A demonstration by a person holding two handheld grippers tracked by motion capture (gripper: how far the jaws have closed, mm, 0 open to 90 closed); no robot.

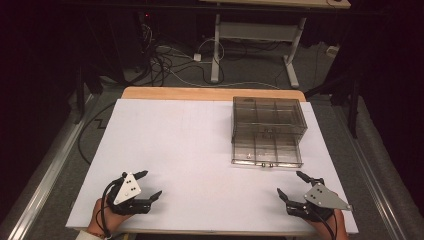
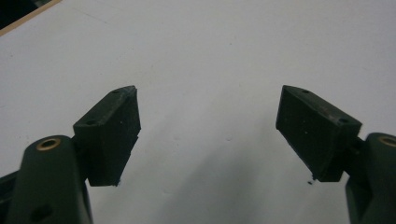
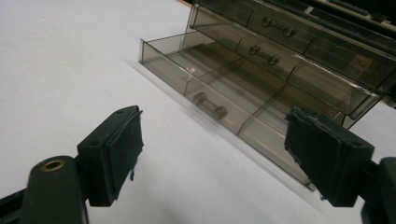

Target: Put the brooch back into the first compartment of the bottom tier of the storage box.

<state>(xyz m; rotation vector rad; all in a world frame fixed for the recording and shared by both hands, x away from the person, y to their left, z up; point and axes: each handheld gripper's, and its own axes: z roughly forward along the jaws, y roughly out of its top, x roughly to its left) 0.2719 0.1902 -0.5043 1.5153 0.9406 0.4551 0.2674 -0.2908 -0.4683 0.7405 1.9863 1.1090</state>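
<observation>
clear plastic drawer box (image 1: 268, 131) at the counter's (image 1: 170, 150) far right, bottom drawer (image 3: 219, 109) pulled out; light, stiff, slippery, best gripped by its small knob (image 3: 209, 105). left claw (image 1: 149, 184) and right claw (image 1: 290, 183) both released, empty.

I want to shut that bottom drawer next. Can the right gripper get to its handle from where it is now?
Probably yes. The right gripper is open and sits just in front of the pulled-out bottom drawer. Its handle faces the gripper across bare white table, with nothing between them.
</observation>
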